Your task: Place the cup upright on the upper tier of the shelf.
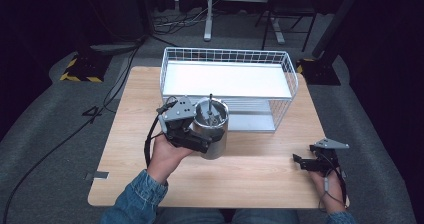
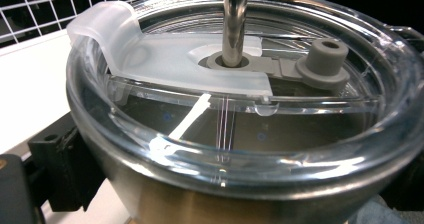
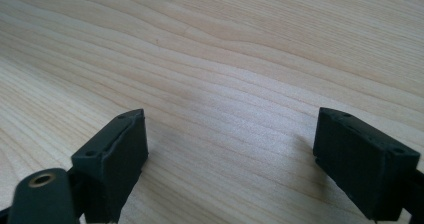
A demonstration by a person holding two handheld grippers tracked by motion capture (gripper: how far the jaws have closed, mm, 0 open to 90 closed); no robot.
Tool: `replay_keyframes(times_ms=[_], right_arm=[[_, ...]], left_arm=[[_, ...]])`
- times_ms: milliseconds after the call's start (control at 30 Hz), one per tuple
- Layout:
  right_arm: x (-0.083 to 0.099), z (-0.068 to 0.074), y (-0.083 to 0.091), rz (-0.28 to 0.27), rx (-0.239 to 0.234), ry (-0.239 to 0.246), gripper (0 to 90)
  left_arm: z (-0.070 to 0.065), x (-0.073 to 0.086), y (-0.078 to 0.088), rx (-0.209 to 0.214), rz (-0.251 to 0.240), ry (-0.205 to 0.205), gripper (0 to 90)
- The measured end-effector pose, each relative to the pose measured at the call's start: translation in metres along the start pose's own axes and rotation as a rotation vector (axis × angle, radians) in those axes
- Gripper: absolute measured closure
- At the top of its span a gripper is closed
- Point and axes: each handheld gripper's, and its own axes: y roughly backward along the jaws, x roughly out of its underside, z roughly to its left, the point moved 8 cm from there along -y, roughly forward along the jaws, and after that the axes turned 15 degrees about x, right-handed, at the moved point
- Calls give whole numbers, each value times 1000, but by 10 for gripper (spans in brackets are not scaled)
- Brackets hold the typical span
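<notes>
No legible text, label, brand, number or sign is found in any view. The steel tumbler, its clear lid, the wire basket and the worktop are checked; all surfaces are recorded as unmarked.

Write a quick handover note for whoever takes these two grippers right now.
Left gripper: shut on the steel tumbler, holding it by the body just in front of the wire rack. Clear lid is on, with a metal straw through its centre.
Right gripper: open, holding nothing, low over the table near its right front edge.
Done: tumbler gripped.
Left: probably setting it on the rack; both the white top shelf and the lower level look free. Keep it upright.
</notes>
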Motion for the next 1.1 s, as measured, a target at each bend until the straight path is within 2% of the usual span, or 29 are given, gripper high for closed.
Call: replay_keyframes(times_ms=[400,467,567,800,1100], right_arm=[[0,0,0,0,0,0,147],[0,0,0,0,0,0,147],[0,0,0,0,1,1,147],[0,0,0,0,1,0,147],[0,0,0,-1,1,1,148]], left_arm=[[11,-30,3,-7,-41,16,33],[15,-41,4,-33,-50,8,33],[19,-50,5,-50,-56,-1,33],[25,-70,5,-54,-85,-1,33],[39,-105,3,-88,-109,-11,33]])
